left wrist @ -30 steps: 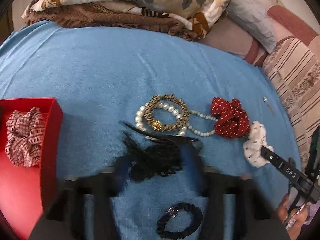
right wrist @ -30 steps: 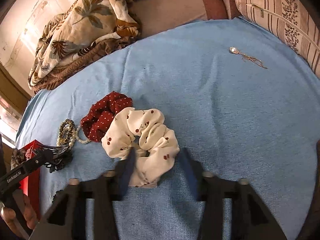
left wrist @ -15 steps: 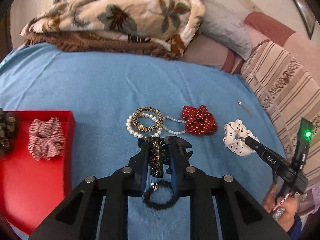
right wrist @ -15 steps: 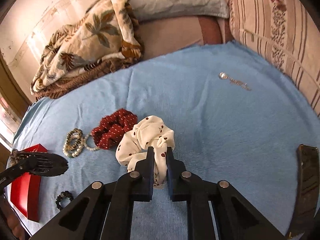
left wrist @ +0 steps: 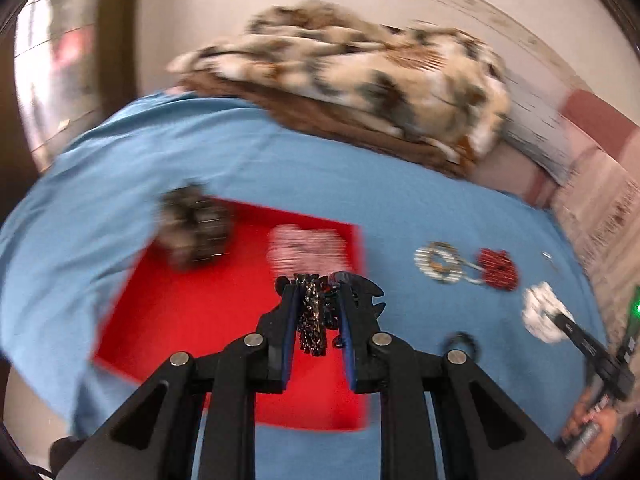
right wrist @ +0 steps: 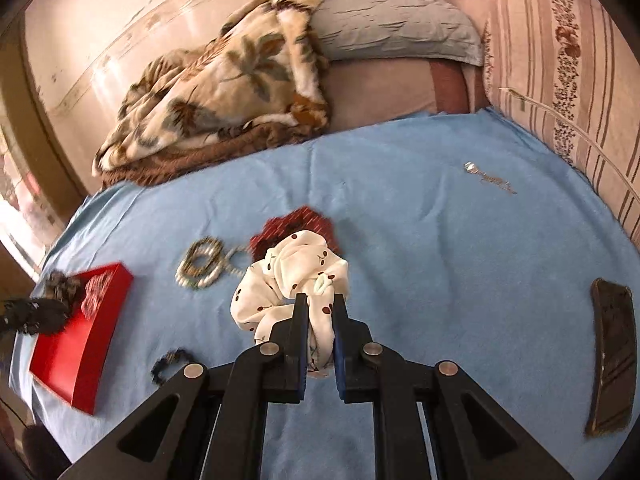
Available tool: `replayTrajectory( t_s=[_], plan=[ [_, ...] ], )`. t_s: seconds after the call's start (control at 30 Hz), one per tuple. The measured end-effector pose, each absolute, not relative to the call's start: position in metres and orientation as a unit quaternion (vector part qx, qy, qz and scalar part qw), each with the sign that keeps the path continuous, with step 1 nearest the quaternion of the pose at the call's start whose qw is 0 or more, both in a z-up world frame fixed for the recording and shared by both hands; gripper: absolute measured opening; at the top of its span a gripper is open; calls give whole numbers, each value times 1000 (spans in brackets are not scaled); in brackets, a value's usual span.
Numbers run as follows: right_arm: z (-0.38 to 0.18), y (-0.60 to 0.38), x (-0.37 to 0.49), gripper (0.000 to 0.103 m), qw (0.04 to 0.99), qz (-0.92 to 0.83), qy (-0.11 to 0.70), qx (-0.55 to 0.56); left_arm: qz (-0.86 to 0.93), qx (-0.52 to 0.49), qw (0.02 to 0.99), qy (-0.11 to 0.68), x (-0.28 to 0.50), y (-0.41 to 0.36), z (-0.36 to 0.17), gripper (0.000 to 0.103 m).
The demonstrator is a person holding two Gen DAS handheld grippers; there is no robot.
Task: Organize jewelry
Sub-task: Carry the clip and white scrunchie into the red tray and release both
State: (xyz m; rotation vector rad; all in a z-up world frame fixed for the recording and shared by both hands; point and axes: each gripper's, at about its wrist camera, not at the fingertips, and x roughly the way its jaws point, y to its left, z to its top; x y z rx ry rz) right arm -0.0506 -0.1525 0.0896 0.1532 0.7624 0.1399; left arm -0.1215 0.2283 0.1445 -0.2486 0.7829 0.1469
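While over red tray (left wrist: 168, 320): left tool (left wrist: 320, 312) clamps black hair clip (left wrist: 314, 324) | right tool (right wrist: 320, 320) clamps white scrunchie (right wrist: 288, 276)

Red tray (right wrist: 86, 360) on a light blue bedsheet (right wrist: 440, 280), white scrunchie (right wrist: 288, 280) with dark red cherries, maroon polka-dot scrunchie (right wrist: 296, 220), leafy beige-brown blanket (right wrist: 240, 80).

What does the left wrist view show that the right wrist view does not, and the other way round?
Only the left wrist view shows the left gripper close up, shut on a black hair clip above the red box, and a person's hand.

Only the right wrist view shows the right gripper close up, shut on the white scrunchie, and a dark flat object lying at the right.

Both show the blue cloth, the red box, the dark red scrunchie, the bead bracelets and the leaf-print blanket.
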Motion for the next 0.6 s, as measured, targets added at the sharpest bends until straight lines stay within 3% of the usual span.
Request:
replayTrajectory(
  t_s=[0.2,0.37,0.6],
  plan=[
    [103,-92,-77,12,911,145,379,67,142,-170,896,384,-146,300,134,19],
    [118,-14,-88,12,895,227,383,37,197,-142,891,384,-154,323,120,19],
    [97,97,-96,12,857,304,414,-40,207,-166,880,394,-156,350,97,20]
  ],
)
